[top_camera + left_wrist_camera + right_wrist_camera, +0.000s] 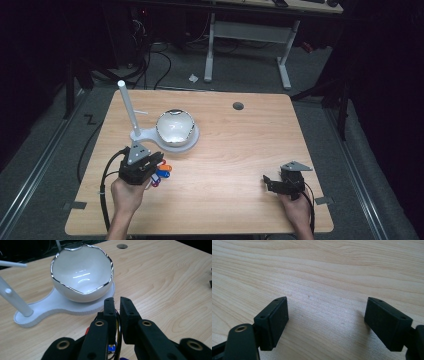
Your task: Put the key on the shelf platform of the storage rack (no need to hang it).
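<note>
L gripper (117,305) clamps key ring (118,327); R gripper (325,322) wide apart.

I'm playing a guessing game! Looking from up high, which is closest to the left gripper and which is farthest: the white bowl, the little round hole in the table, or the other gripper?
From the left gripper:
1. White bowl, just ahead.
2. Round hole, far side, toward the right.
3. Right gripper, across the table.

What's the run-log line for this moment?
left gripper: shut on key ring with coloured tags | right gripper: open, over bare table | bowl: on white stand
</note>
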Motion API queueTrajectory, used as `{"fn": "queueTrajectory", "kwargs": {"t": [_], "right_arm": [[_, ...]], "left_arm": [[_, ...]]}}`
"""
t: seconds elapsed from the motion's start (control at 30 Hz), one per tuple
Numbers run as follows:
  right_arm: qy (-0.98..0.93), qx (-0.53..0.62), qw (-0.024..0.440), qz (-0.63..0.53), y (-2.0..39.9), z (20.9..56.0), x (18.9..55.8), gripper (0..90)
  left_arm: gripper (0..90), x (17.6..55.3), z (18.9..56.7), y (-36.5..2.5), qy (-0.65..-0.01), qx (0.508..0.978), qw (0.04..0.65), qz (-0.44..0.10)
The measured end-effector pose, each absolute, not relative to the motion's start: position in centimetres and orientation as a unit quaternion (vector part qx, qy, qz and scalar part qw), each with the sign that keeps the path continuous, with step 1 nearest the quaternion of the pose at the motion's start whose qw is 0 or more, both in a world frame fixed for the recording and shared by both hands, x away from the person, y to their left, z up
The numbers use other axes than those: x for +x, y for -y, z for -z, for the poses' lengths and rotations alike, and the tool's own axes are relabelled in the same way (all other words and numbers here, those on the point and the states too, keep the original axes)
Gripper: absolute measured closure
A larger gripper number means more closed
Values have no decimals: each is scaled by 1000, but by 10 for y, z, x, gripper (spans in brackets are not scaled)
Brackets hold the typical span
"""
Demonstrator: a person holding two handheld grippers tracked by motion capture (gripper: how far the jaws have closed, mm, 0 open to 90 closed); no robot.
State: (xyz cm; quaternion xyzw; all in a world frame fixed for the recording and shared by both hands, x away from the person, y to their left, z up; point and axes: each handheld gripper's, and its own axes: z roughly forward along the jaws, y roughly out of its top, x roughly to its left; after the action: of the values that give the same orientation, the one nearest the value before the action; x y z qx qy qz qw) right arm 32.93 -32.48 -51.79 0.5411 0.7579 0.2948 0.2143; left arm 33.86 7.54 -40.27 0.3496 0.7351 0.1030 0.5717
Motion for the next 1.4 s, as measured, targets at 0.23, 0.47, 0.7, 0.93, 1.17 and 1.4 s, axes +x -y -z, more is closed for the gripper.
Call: {"fn": "queueTrajectory", "kwargs": {"t": [0.23, 0.47, 0.7, 0.93, 1.17, 1.4], "right_arm": [[-758, 541, 214, -295, 325, 518, 329, 194], [-758, 541, 214, -295, 325, 518, 329, 194], [-758, 541, 214, -295, 325, 518, 329, 194], [-758, 541, 214, -295, 325, 518, 329, 193], [-758, 541, 214, -295, 325, 518, 329, 193], [-758, 540, 215, -296, 325, 518, 329, 193]], "left_arm": [[842, 339, 380, -82, -723, 342, 590, -105], [842, 341, 362, -87, -721, 338, 598, -94], [842, 344, 345, -85, -713, 349, 601, -92], [841, 348, 326, -81, -707, 354, 609, -71], [841, 355, 307, -80, -700, 354, 619, -47], [841, 368, 293, -72, -695, 357, 623, -36]]}}
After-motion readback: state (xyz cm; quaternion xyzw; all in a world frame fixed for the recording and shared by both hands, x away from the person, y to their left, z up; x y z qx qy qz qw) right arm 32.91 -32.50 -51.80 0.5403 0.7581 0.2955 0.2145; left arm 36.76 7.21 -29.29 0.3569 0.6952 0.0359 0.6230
